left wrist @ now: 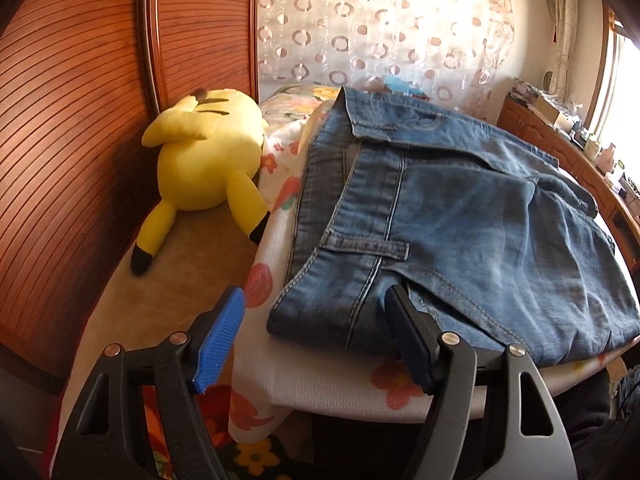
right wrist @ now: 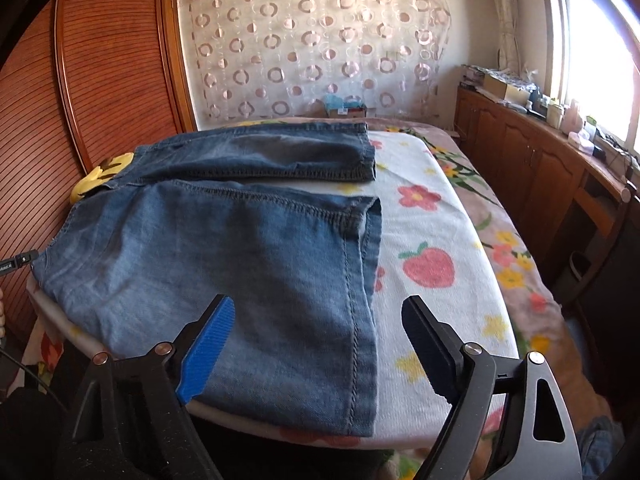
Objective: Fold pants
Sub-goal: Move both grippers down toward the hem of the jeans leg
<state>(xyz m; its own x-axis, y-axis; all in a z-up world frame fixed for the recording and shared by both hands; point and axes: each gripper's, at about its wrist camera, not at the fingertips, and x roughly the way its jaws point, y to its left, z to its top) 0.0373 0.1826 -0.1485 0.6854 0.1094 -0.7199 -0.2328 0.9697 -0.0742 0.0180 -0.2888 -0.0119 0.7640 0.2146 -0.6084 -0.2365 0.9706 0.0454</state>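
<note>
Home bedroom: bed with floral bedspread (right wrist: pixel 440 216); yellow plush toy (left wrist: pixel 208 152); louvred wooden wardrobe doors (left wrist: pixel 72 120); sheer patterned curtain (right wrist: pixel 312 48); cluttered window-side cabinets (right wrist: pixel 532 152).

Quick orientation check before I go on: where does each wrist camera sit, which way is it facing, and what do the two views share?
Left wrist: sits on the left gripper, looks down at the waistband end of the jeans; yellow plush toy beside them; both fingers show, open.
Right wrist: sits on the right gripper, looks down at the leg hems of the jeans; both fingers show, open.
Shared: jeans, floral bedspread, circle-patterned curtain.
</note>
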